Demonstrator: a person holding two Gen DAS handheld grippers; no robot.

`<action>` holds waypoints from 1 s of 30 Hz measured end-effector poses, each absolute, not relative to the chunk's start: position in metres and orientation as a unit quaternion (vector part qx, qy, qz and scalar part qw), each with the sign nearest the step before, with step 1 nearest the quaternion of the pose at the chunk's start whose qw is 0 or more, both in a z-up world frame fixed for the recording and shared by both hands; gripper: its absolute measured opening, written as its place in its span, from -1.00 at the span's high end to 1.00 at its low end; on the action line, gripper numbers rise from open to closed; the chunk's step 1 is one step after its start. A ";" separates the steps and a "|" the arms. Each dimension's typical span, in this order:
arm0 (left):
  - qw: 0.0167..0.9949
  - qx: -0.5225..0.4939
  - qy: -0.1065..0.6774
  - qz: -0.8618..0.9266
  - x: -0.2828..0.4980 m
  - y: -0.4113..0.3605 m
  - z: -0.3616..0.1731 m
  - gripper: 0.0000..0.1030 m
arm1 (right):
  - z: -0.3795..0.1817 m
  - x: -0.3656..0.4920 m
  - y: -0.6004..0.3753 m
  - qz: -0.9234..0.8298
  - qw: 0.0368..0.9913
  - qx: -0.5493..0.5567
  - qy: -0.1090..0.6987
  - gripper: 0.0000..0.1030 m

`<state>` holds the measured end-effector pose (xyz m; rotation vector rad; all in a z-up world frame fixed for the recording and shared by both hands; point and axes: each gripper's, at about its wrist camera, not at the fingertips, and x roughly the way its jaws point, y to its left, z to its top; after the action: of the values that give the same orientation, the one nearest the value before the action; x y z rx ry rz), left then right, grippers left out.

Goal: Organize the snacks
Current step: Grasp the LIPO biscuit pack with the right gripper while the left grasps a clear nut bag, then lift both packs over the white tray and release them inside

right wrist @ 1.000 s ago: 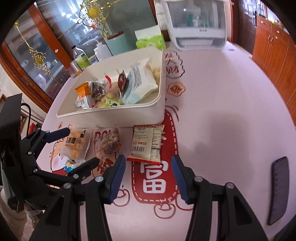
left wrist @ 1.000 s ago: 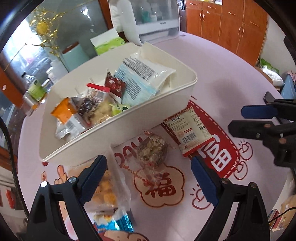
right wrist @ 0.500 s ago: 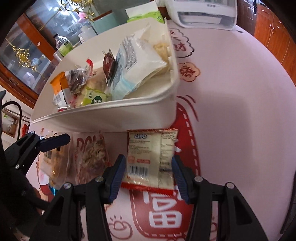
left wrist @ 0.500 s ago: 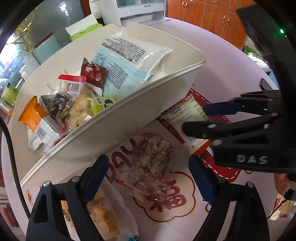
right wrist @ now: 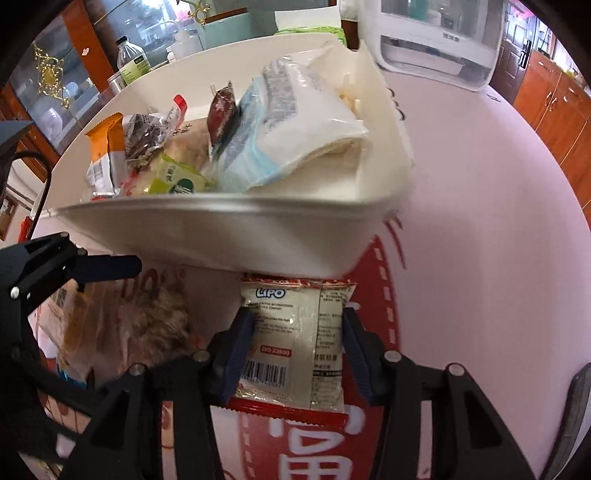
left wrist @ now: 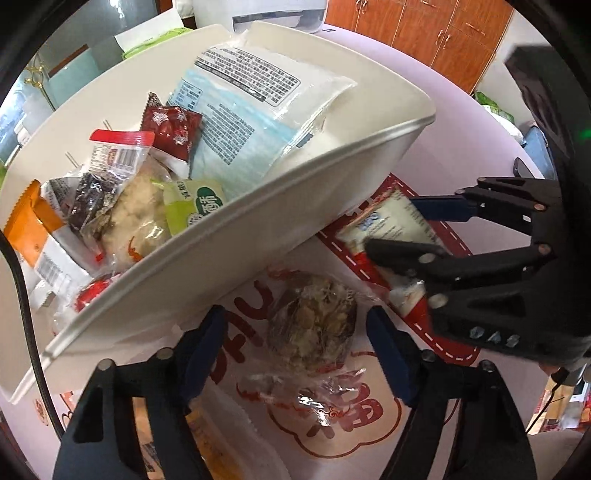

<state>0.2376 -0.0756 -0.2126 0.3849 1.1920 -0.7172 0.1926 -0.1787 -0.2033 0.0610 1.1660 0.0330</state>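
Observation:
A white bin [left wrist: 258, 236] [right wrist: 229, 229] holds several snack packets, among them a large pale-blue bag [left wrist: 243, 107]. On the table in front of it lie a clear packet of brown nut cake [left wrist: 314, 325] and a white-and-red LIPO packet [right wrist: 295, 339] [left wrist: 391, 225]. My left gripper [left wrist: 295, 339] is open, its fingers on either side of the nut cake packet. My right gripper [right wrist: 297, 332] is open and straddles the LIPO packet, its pads close to both sides. The right gripper also shows in the left wrist view [left wrist: 417, 229].
A clear packet of yellow snacks [left wrist: 207, 435] lies at the lower left under my left gripper. A white appliance [right wrist: 436, 40], bottles [right wrist: 131, 62] and a tissue pack [right wrist: 310, 26] stand behind the bin. A dark phone [right wrist: 576, 406] lies at the right. Wooden cabinets [left wrist: 417, 26] stand beyond the table.
Both grippers have moved forward and down toward the table. The left now frames the nut cake packet and the right now frames the LIPO packet. Both remain open.

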 end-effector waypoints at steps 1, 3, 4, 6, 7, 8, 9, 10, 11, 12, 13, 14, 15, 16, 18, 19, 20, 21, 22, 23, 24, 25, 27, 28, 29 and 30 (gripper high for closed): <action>0.747 0.176 0.550 -0.329 0.238 -0.076 -0.215 -0.26 | -0.202 0.189 -0.184 0.014 0.834 0.033 0.551 0.06; 0.745 0.184 0.553 -0.325 0.237 -0.079 -0.219 -0.09 | -0.201 0.181 -0.196 0.010 0.834 0.039 0.550 0.06; 0.750 0.187 0.548 -0.318 0.236 -0.080 -0.220 -0.08 | -0.200 0.177 -0.202 0.007 0.834 0.042 0.550 0.07; 0.758 0.182 0.546 -0.307 0.232 -0.081 -0.221 -0.05 | -0.198 0.169 -0.213 0.002 0.833 0.048 0.551 0.07; 0.761 0.173 0.546 -0.304 0.230 -0.080 -0.220 -0.02 | -0.200 0.164 -0.217 0.000 0.834 0.050 0.550 0.07; 0.765 0.160 0.546 -0.300 0.229 -0.078 -0.218 0.08 | -0.199 0.160 -0.221 -0.003 0.833 0.052 0.550 0.07; 0.766 0.153 0.549 -0.297 0.223 -0.077 -0.217 0.11 | -0.198 0.155 -0.225 -0.006 0.833 0.054 0.551 0.07; 0.767 0.148 0.552 -0.291 0.221 -0.077 -0.217 0.11 | -0.200 0.152 -0.227 -0.007 0.833 0.056 0.551 0.07; 0.771 0.145 0.552 -0.284 0.217 -0.076 -0.217 0.12 | -0.204 0.151 -0.229 -0.008 0.832 0.057 0.552 0.08; 0.773 0.144 0.552 -0.279 0.214 -0.076 -0.218 0.13 | -0.204 0.148 -0.230 -0.008 0.831 0.058 0.553 0.08; 0.774 0.142 0.553 -0.274 0.209 -0.075 -0.218 0.13 | -0.205 0.145 -0.230 -0.008 0.831 0.058 0.554 0.08; 0.775 0.137 0.555 -0.270 0.204 -0.074 -0.218 0.13 | -0.205 0.142 -0.229 -0.007 0.830 0.058 0.555 0.08; 0.775 0.133 0.557 -0.268 0.200 -0.074 -0.216 0.14 | -0.205 0.140 -0.227 -0.005 0.829 0.059 0.557 0.08; 0.774 0.125 0.562 -0.263 0.194 -0.073 -0.216 0.14 | -0.206 0.143 -0.219 -0.003 0.828 0.059 0.558 0.09; 0.775 0.112 0.567 -0.255 0.185 -0.070 -0.216 0.14 | -0.204 0.139 -0.213 0.004 0.826 0.057 0.560 0.09; 0.776 0.106 0.569 -0.251 0.180 -0.069 -0.215 0.14 | -0.203 0.136 -0.210 0.009 0.826 0.054 0.560 0.09; 0.776 0.098 0.571 -0.249 0.182 -0.068 -0.215 0.14 | -0.202 0.132 -0.209 0.011 0.827 0.053 0.560 0.09; 0.777 0.089 0.572 -0.247 0.177 -0.066 -0.213 0.14 | -0.199 0.127 -0.207 0.017 0.827 0.051 0.559 0.09; 0.778 0.083 0.572 -0.246 0.172 -0.064 -0.209 0.14 | -0.196 0.124 -0.205 0.022 0.828 0.049 0.558 0.09; 0.780 0.080 0.570 -0.244 0.168 -0.062 -0.206 0.14 | -0.193 0.120 -0.203 0.026 0.829 0.047 0.556 0.09; 0.783 0.077 0.568 -0.241 0.161 -0.062 -0.197 0.14 | -0.189 0.115 -0.201 0.031 0.830 0.044 0.554 0.09; 0.786 0.073 0.565 -0.239 0.158 -0.061 -0.192 0.14 | -0.186 0.112 -0.200 0.035 0.831 0.042 0.554 0.09; 0.795 0.062 0.556 -0.235 0.150 -0.059 -0.171 0.14 | -0.177 0.105 -0.197 0.046 0.833 0.038 0.550 0.09; 0.799 0.055 0.551 -0.233 0.147 -0.056 -0.161 0.14 | -0.172 0.102 -0.195 0.051 0.835 0.036 0.546 0.09; 0.805 0.048 0.546 -0.229 0.142 -0.052 -0.150 0.14 | -0.166 0.099 -0.193 0.056 0.837 0.034 0.543 0.09; 0.809 0.044 0.540 -0.226 0.139 -0.049 -0.141 0.14 | -0.161 0.098 -0.192 0.060 0.839 0.032 0.539 0.09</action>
<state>0.1389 -0.0493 -0.1405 0.0931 1.1549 -0.4838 0.0978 -0.1919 -0.1607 0.0684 1.1407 0.1276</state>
